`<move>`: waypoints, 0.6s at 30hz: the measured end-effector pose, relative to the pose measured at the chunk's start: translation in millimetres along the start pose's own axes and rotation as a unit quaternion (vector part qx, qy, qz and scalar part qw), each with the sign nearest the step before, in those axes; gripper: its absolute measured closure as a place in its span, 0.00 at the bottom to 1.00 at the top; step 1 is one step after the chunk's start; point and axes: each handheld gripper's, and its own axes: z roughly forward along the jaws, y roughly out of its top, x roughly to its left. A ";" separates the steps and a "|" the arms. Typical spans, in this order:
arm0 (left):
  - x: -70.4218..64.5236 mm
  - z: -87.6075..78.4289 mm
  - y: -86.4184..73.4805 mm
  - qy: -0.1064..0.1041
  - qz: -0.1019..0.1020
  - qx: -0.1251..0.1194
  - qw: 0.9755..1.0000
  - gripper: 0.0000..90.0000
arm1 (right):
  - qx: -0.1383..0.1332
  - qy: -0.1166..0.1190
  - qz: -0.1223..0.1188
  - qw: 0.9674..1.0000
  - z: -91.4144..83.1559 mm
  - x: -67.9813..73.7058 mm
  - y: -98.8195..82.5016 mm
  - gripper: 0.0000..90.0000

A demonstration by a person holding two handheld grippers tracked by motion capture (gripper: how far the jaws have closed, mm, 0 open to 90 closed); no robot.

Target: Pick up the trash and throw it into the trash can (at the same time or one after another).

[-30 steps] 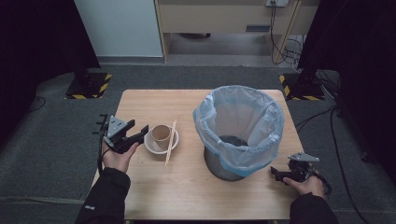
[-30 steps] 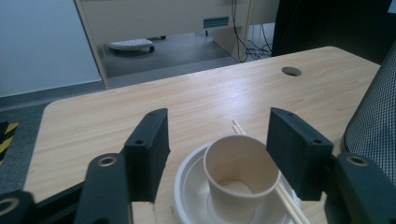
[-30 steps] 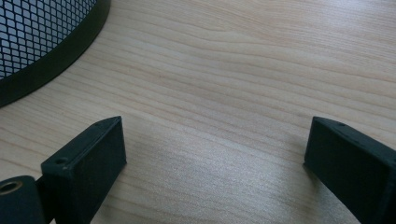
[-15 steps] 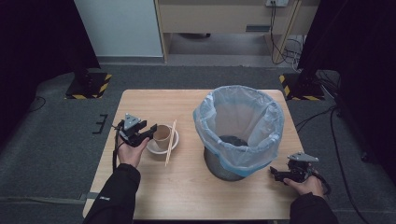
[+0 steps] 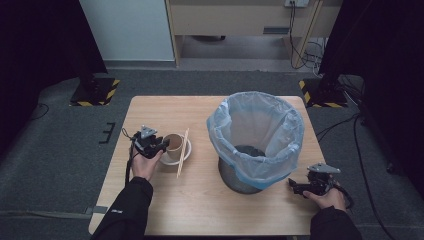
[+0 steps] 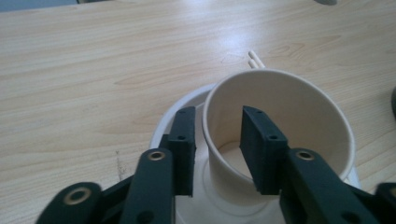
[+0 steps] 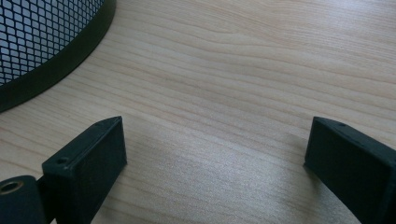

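Note:
A brown paper cup (image 5: 174, 142) (image 6: 280, 116) stands on a small white saucer (image 5: 171, 161) (image 6: 173, 116) at the table's left. Two wooden chopsticks (image 5: 182, 145) (image 6: 254, 58) lie across the saucer's right rim. My left gripper (image 5: 160, 145) (image 6: 217, 121) straddles the cup's near wall, one pad outside and one inside. Its jaws have just been closing, and a small gap still shows on each side of the wall. My right gripper (image 5: 295, 187) (image 7: 215, 135) rests open on the wood at the front right, with nothing between its pads.
A black mesh bin (image 5: 255, 135) (image 7: 46, 46) lined with a pale blue bag stands right of centre, close to the right gripper. The wooden table (image 5: 200, 210) has bare surface in front. Grey carpet surrounds it.
The left hand moved right and down from the table's left edge to the cup, and its jaws narrowed around the cup's wall. The right hand stayed put.

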 end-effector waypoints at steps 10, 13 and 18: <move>1.3 -2.1 -1.4 0.007 -0.001 0.003 1.000 0.91 | 0.001 0.002 -0.001 1.000 0.0 0.4 0.3 0.06; 1.6 -4.6 -0.6 0.003 -0.007 -0.004 1.000 0.92 | 0.001 0.002 -0.001 1.000 0.0 0.5 0.3 0.06; 3.3 -16.0 5.6 0.006 -0.005 -0.030 1.000 0.94 | 0.001 0.003 -0.001 1.000 0.0 0.6 0.4 0.06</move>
